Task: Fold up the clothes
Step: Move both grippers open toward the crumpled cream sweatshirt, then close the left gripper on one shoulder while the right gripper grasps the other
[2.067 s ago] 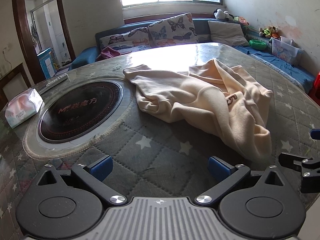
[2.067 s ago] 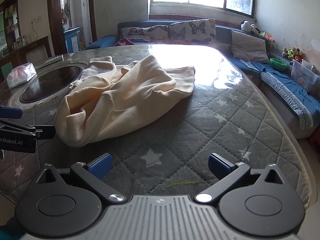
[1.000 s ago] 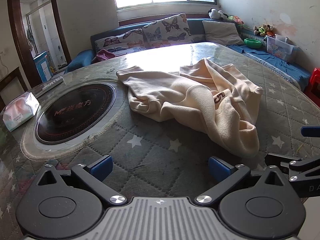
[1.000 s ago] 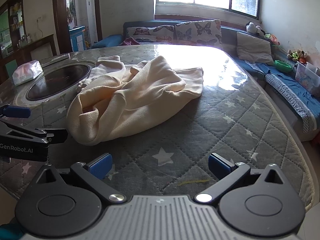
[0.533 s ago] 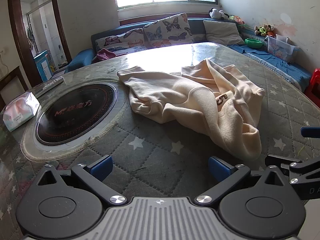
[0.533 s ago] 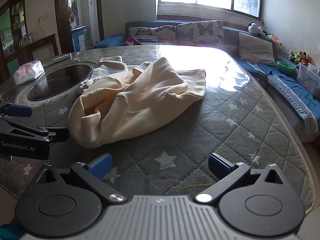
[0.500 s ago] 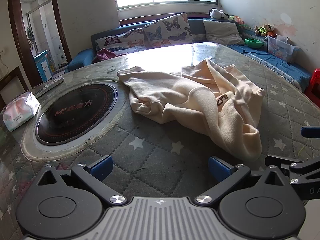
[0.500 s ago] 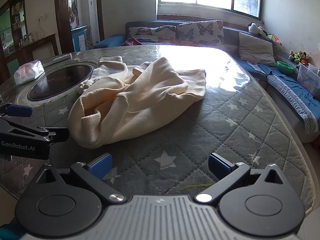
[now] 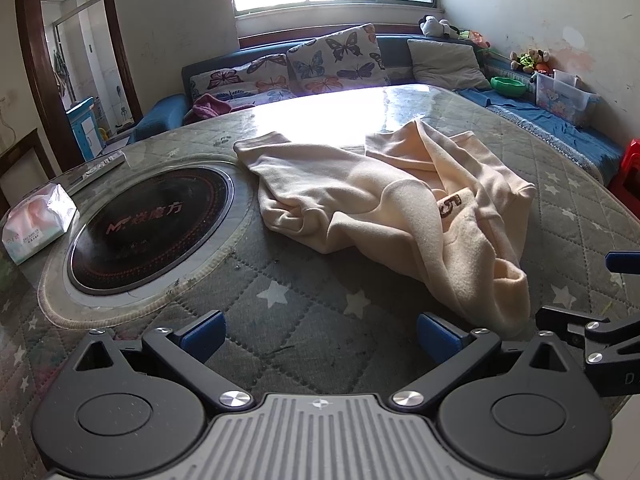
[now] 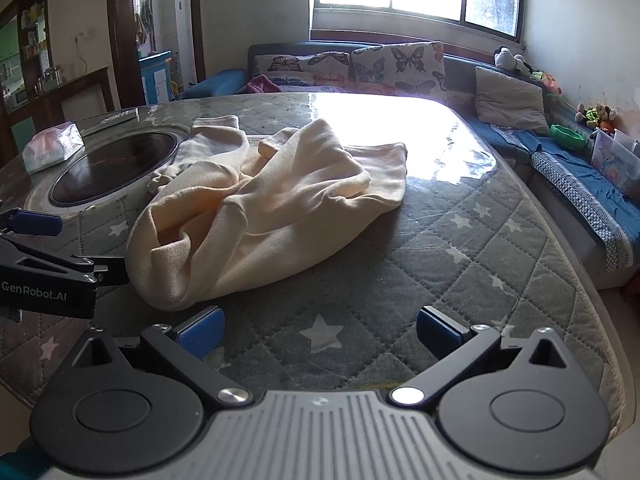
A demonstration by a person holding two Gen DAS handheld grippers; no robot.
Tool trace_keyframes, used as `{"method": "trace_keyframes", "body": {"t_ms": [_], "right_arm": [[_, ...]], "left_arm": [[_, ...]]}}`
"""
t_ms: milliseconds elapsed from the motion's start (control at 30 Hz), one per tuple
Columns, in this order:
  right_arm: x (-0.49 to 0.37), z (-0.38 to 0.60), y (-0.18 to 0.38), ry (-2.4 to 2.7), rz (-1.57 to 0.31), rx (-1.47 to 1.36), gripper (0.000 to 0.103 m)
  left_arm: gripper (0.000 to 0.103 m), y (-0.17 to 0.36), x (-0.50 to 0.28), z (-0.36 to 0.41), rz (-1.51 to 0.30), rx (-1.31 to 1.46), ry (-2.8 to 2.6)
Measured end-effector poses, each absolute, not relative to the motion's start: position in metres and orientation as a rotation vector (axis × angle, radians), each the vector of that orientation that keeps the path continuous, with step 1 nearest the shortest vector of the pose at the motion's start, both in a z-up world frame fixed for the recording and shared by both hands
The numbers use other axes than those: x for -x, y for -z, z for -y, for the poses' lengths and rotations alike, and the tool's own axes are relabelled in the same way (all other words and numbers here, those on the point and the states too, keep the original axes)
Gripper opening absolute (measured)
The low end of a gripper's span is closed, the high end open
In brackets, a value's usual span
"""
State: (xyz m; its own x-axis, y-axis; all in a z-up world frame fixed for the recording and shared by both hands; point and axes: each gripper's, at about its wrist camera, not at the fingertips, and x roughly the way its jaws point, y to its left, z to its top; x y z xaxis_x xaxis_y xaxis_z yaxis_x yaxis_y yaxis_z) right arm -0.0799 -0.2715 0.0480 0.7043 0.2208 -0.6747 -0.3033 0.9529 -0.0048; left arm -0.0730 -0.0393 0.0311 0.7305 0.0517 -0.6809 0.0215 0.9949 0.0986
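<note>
Fingers (image 9: 318, 334) of my left tool and those of my right (image 10: 316, 330), all spread apart and empty, have crept closer to the crumpled cream garment (image 9: 400, 208) on the bench (image 9: 304, 312), so folding is not yet begun.

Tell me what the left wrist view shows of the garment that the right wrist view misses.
Left wrist only: a brown printed "5" on the crumpled cream fleece garment, and the open left tongs.

Right wrist only: the garment's rolled open hem nearest the open right tongs.

Both: the garment lying unfolded on the grey star-quilted table cover, beside the round black induction cooktop, untouched.
</note>
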Motion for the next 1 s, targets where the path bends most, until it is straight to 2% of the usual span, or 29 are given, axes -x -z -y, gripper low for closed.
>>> {"method": "trace_keyframes", "body": {"t_ms": [867, 1000], "right_arm": [[0.04, 0.284, -0.066, -0.258, -0.679, 0.105, 0.103], [0.022, 0.284, -0.073, -0.279, -0.669, 0.091, 0.1]], "left_arm": [[0.103, -0.04, 0.035, 0.014, -0.737, -0.096, -0.061], [0.103, -0.046, 0.02, 0.007, -0.723, -0.088, -0.068]]}}
